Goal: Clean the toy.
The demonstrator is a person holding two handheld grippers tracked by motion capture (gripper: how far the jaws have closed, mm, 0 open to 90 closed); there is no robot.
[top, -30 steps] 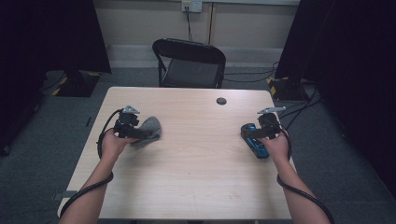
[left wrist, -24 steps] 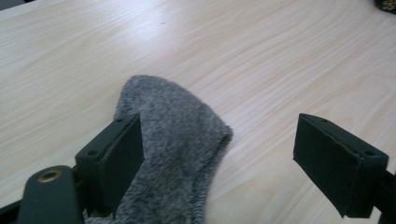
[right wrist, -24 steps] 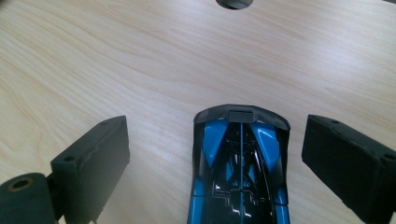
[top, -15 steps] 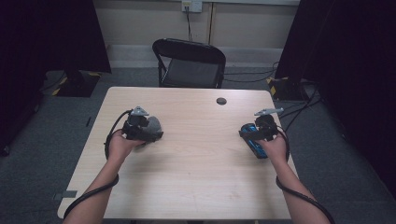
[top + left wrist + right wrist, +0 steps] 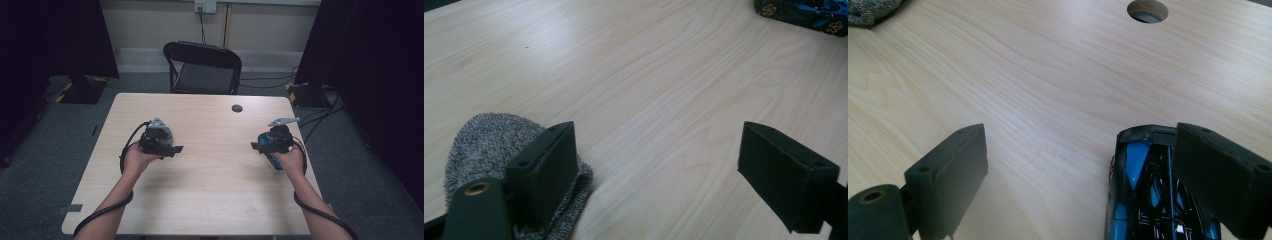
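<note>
1. High view. My left claw [image 5: 172,149] now sits further in from the bench's [image 5: 210,200] left edge than it did a second ago, and it has turned to aim across the bench toward the right edge. The grey knitted piece that lay spread beside it then is now hidden under the tool. My right claw [image 5: 259,145] has stayed near the right edge, over the blue toy car [image 5: 272,159]. I judge that the left side has released or is regrasping the cloth, while the right is lining up on the car.

2. Left gripper view. The left claw [image 5: 659,182] is spread wide and holds nothing. The grey knit cloth [image 5: 494,150] lies flat on the bench, outside and partly under one jaw, not between the two. The toy car [image 5: 804,12] shows far off toward the opposite edge, side-on to this claw.

3. Right gripper view. The right claw [image 5: 1083,180] is also wide and grips nothing. The toy car [image 5: 1153,195] rests on the bench just inside one jaw, which overlaps its body; I cannot tell whether they touch. Its long axis runs roughly along the jaws' own direction, the near end pointing toward the cable hole [image 5: 1147,10] by the far edge. A corner of the cloth [image 5: 870,11] lies well apart.
</note>
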